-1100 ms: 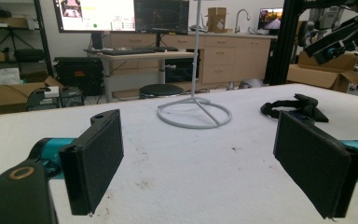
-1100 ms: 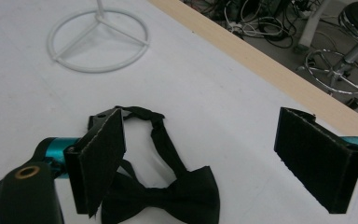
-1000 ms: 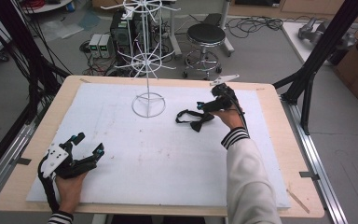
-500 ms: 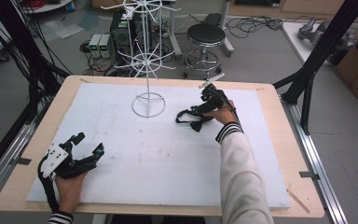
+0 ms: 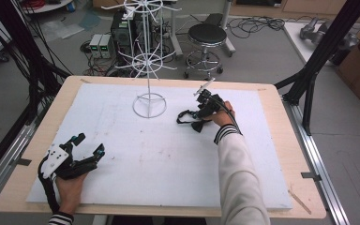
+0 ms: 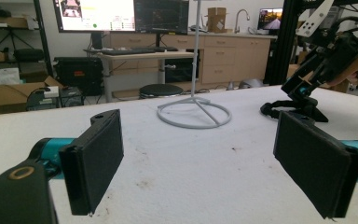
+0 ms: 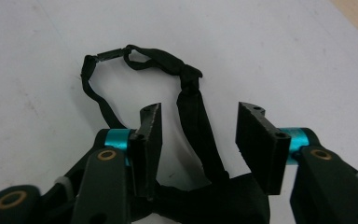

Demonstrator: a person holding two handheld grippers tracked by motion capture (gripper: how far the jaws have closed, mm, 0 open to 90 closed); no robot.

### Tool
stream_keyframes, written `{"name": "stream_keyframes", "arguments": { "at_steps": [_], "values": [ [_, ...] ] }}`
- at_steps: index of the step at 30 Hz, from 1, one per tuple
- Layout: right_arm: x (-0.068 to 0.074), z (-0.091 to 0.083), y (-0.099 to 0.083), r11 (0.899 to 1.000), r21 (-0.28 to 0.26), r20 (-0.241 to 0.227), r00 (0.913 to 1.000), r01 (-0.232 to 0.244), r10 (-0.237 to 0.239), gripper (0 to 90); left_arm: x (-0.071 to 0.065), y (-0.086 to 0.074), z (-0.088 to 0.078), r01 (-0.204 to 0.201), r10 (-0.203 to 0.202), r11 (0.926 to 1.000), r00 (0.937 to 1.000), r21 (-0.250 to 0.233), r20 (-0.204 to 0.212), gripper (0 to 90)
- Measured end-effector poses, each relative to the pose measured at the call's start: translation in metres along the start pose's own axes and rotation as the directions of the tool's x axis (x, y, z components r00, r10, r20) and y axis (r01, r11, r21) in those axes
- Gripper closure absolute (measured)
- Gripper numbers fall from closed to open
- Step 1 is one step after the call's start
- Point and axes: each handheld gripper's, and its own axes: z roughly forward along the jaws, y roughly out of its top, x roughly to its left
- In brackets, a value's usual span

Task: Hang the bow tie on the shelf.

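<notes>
while the left gripper (image 5: 88, 151) rests near the surface's (image 5: 168, 159) front left corner with its fingers (image 6: 95, 161) spread wide and empty, the right gripper (image 7: 198, 135) sits lowered over a black strap (image 7: 191, 109) just right of the white wire stand (image 5: 149, 101), fingers parted astride the strap, not clenched on it.

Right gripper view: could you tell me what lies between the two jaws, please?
A black strap runs up between the open jaws of the right gripper, touching neither, its loop lying on the white board beyond. The right gripper view shows this.
</notes>
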Motion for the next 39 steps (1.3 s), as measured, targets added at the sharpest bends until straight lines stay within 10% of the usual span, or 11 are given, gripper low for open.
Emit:
{"name": "stream_keyframes", "arguments": {
  "at_steps": [39],
  "values": [
    [-0.001,0.019,-0.002,0.995,0.078,-0.006,0.9982,-0.059,0.06,87.2,0.0,0.0,0.0,-0.001,0.001,1.0,1.0,0.0,0.001,16.2]
  ]
}}
